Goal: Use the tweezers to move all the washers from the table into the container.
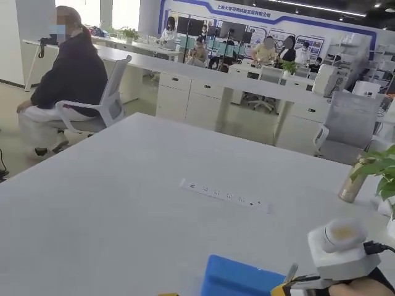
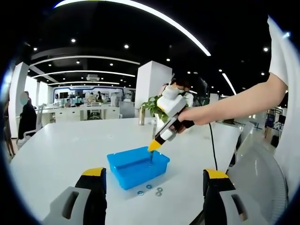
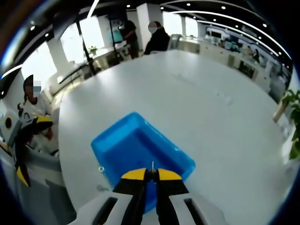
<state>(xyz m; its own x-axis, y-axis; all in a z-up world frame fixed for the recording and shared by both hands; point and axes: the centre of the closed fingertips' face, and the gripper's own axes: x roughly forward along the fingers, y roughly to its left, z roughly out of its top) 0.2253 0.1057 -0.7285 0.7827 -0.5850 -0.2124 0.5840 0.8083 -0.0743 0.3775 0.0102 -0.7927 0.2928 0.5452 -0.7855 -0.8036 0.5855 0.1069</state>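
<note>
Right claw [image 3: 146, 175]: jaws pinched together on the tweezers [image 3: 152, 166], nothing else in it. The tweezers' long axis runs straight out along the claw. In the left gripper view they slant down, tip over or just inside the blue container [image 2: 126, 172], toward its 3 o'clock end. We can't tell if there's a washer in the tip, too small.

Left claw [image 2: 154, 173]: jaws wide apart, empty, well apart from the container.

Washers [image 2: 149, 187]: small cluster lying flat on the bench [image 2: 65, 150], just beside the container wall that faces the left claw, at 6 o'clock of the container in the left gripper view. In the right gripper view that puts them at about 9 o'clock of the tweezer tip, beyond the container's left wall. We see only a faint speck or two there.

Our read: mid-task, washers not yet all moved. The next pick turns on that offset: lift the tweezers over the wall, swing toward 9 o'clock, tip down onto a flat ring. The right claw is nearer and has the tool.

Risk: thin washers on a smooth bench, so the tip may skate or nudge the neighbours.
</note>
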